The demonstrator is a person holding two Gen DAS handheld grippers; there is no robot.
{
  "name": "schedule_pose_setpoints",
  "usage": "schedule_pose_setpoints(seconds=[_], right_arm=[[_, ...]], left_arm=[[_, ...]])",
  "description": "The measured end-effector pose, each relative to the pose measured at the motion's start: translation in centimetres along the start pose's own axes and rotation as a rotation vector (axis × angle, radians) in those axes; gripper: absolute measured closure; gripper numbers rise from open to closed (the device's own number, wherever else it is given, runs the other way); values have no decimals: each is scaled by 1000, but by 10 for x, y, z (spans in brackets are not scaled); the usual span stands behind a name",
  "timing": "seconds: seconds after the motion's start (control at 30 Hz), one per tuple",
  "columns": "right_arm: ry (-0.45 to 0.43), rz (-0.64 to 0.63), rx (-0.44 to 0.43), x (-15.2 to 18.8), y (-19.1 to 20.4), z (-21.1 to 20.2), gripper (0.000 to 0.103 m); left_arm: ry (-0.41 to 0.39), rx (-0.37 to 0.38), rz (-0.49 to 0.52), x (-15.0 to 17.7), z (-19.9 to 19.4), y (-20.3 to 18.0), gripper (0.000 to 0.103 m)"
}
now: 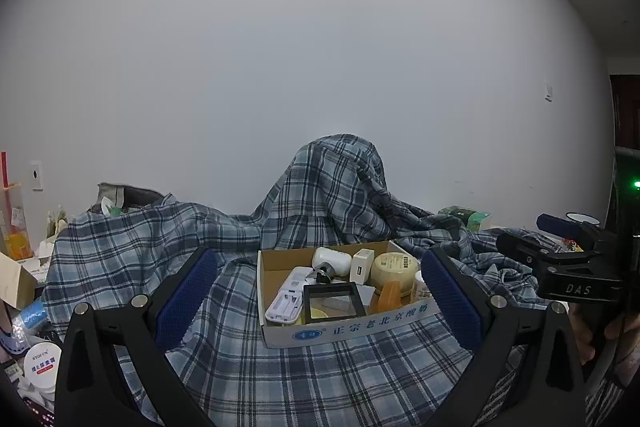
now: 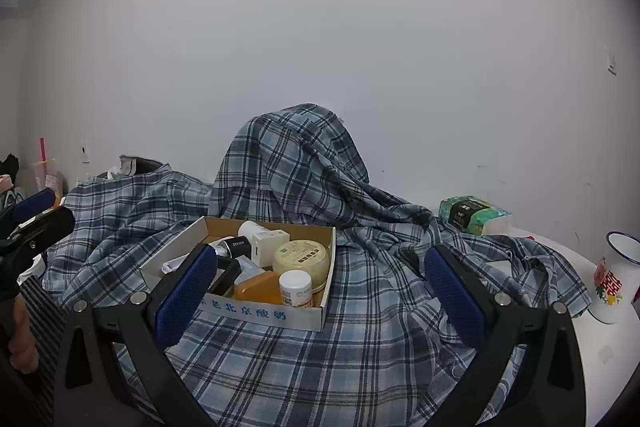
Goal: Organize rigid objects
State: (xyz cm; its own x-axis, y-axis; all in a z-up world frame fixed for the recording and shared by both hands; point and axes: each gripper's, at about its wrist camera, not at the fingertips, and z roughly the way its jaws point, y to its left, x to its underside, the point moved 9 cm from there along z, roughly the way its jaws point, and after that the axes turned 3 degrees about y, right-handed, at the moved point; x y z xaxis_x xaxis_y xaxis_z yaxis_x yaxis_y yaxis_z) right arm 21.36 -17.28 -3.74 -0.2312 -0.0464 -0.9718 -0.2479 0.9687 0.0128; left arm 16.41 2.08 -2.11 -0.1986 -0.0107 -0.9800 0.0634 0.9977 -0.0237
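A shallow cardboard box (image 1: 348, 327) with blue Chinese print sits on a blue plaid cloth (image 1: 280, 367); it also shows in the right wrist view (image 2: 260, 311). Inside lie a cream round jar (image 1: 394, 265), a white charger cube (image 1: 362, 263), a white oval case (image 1: 330, 259), a black square frame (image 1: 334, 301), an amber block (image 1: 390, 297) and a white tray (image 1: 285, 303). A small white bottle (image 2: 296, 287) stands at the box's near corner. My left gripper (image 1: 320, 291) is open and empty, its fingers either side of the box. My right gripper (image 2: 320, 291) is open and empty, right of the box.
The plaid cloth rises in a hump (image 2: 288, 163) behind the box. A green tissue pack (image 2: 468, 213) and an enamel mug (image 2: 614, 279) stand at the right on a white table. White jars (image 1: 40, 367) and clutter lie at the far left.
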Motion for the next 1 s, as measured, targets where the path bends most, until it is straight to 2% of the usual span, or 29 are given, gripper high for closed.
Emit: schedule_pose_setpoints(seconds=[0.3,0.63,1.0], right_arm=[[-9,5,5,-1,-2,-1,0],[-19,3,4,-2,-2,-1,0],[-30,1,3,-3,-2,-3,0]], left_arm=[[-1,-5,5,0,0,0,0],[-6,-47,32,-2,-2,2,0],[-9,-46,29,-1,-3,3,0]])
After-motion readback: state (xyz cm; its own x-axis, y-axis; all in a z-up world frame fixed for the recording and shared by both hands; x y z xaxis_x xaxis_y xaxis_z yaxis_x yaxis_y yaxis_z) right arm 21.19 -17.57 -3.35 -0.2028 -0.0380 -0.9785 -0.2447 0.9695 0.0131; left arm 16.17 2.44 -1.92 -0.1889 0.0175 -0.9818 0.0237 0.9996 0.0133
